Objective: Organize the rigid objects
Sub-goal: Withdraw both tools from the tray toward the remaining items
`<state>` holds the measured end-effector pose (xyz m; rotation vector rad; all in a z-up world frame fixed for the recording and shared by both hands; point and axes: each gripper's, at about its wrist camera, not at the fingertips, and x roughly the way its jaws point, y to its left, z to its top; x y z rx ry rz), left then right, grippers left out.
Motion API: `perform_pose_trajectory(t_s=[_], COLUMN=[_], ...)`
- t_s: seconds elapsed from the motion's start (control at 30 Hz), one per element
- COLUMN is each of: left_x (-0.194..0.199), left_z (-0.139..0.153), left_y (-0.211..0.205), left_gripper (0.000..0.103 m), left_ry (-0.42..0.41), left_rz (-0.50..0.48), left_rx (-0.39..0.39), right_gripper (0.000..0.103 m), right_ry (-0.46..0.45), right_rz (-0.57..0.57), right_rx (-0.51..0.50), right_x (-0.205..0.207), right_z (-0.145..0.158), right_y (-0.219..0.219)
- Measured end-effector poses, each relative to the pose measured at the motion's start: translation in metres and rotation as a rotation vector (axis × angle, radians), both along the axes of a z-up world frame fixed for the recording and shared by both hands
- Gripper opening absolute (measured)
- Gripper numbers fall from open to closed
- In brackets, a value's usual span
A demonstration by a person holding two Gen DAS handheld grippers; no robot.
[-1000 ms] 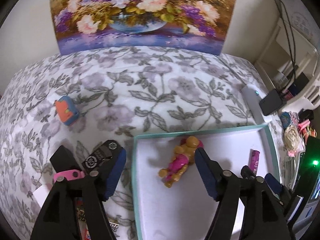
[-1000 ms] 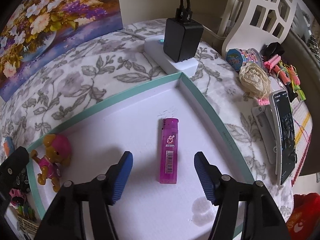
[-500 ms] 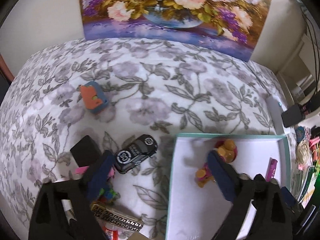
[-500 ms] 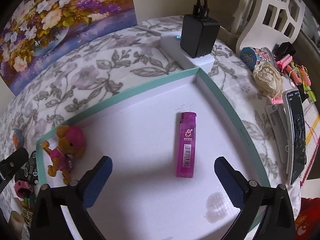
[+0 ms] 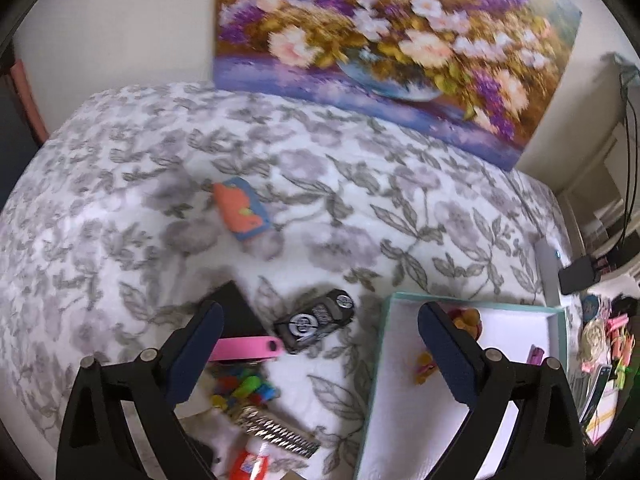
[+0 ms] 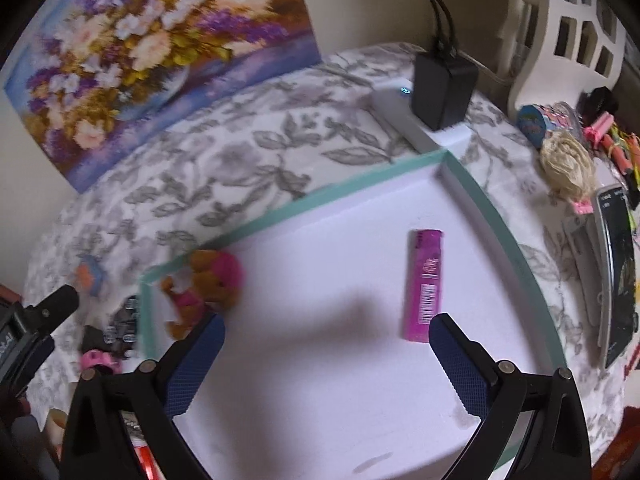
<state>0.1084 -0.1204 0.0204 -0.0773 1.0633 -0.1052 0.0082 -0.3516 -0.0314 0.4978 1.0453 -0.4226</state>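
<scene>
My left gripper [image 5: 320, 316] is open and hovers over a black toy car [image 5: 316, 320] on the floral cloth, nothing between its pads. An orange and blue toy [image 5: 242, 210] lies farther back. The white tray with a teal rim [image 5: 472, 303] is to the right, its toy dog [image 5: 468, 320] partly hidden behind my right finger. My right gripper [image 6: 326, 328] stands open above the tray [image 6: 320, 196]. A purple lighter [image 6: 426, 284] lies just ahead of its right finger [image 6: 460, 368]. The pink and brown toy dog [image 6: 208, 284] lies in the tray's far left corner.
A black box [image 5: 236, 312], a pink strap [image 5: 244, 348], coloured bits [image 5: 244, 386] and a patterned bar [image 5: 280, 434] crowd the near left. A power strip with a black adapter [image 6: 440, 92], a phone [image 6: 618, 264] and small clutter [image 6: 568, 160] lie right of the tray. A flower painting [image 5: 392, 40] stands behind.
Both grippers spread their jaws wider. The left one slid left from over the toy dog in the tray to above the toy car. The right one drew back a little from the lighter.
</scene>
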Motion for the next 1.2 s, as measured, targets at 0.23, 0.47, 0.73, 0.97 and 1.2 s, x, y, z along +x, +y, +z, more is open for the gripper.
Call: perform_pose_trajectory(t_s=[0.23, 0.47, 0.73, 0.97, 1.2], left_x=[-0.019, -0.039, -0.05, -0.037, -0.034], left_z=[0.042, 0.068, 0.082, 0.044, -0.003], left_y=[0.036, 0.069, 0.11, 0.128, 0.145], left_gripper=[0.098, 0.098, 0.098, 0.098, 0.098], left_ry=[-0.119, -0.172, -0.207, -0.026, 0.155], left_rz=[0.067, 0.094, 0.136, 0.143, 0.205], left_rx=[-0.003, 0.002, -0.013, 0.015, -0.06], right_gripper=[0.103, 0.103, 0.103, 0.103, 0.103], right_ry=[-0.07, -0.098, -0.149, -0.078, 0.031], right_rz=[0.042, 0.103, 0.168, 0.259, 0.301], right_rx=[0.036, 0.045, 0.045, 0.024, 0.089], right_x=[-0.002, -0.005, -0.001, 0.017, 0.024], right_z=[0.026, 0.054, 0.084, 0.07, 0.031], right_y=[0.019, 0.055, 0.098, 0.137, 0.159])
